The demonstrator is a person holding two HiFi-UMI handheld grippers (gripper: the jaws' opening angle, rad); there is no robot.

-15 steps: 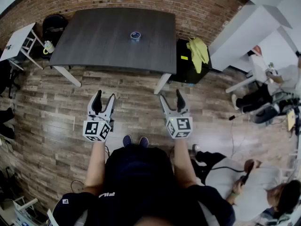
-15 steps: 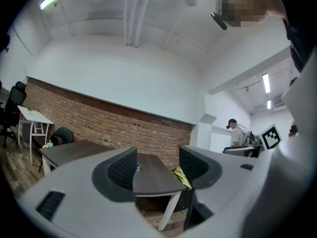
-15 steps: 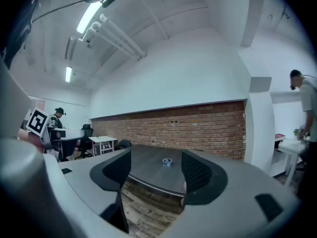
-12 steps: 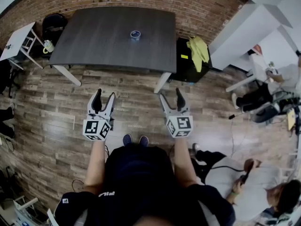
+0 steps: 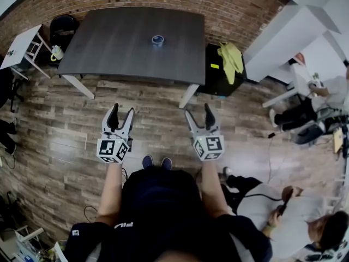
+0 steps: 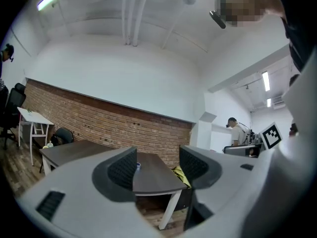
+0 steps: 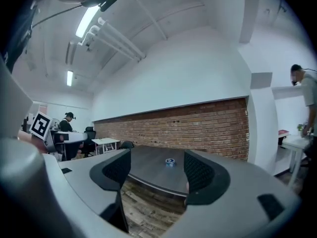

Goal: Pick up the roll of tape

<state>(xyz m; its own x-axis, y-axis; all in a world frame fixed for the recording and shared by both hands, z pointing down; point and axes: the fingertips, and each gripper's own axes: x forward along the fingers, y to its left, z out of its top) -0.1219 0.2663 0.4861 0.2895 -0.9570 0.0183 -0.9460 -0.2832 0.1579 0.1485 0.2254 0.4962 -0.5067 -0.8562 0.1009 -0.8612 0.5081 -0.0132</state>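
Brick-walled room, dark table (image 5: 109, 42) with roll of tape (image 5: 157, 40) well ahead; left gripper (image 5: 119, 117) and right gripper (image 5: 199, 115) spread, empty, level, likely readied for approach.

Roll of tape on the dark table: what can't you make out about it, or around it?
- Roll of tape: too small in every view to read its width or label.
- Left gripper view: the left tool partly covers it.
- Table: head view, far legs hidden beneath the top.
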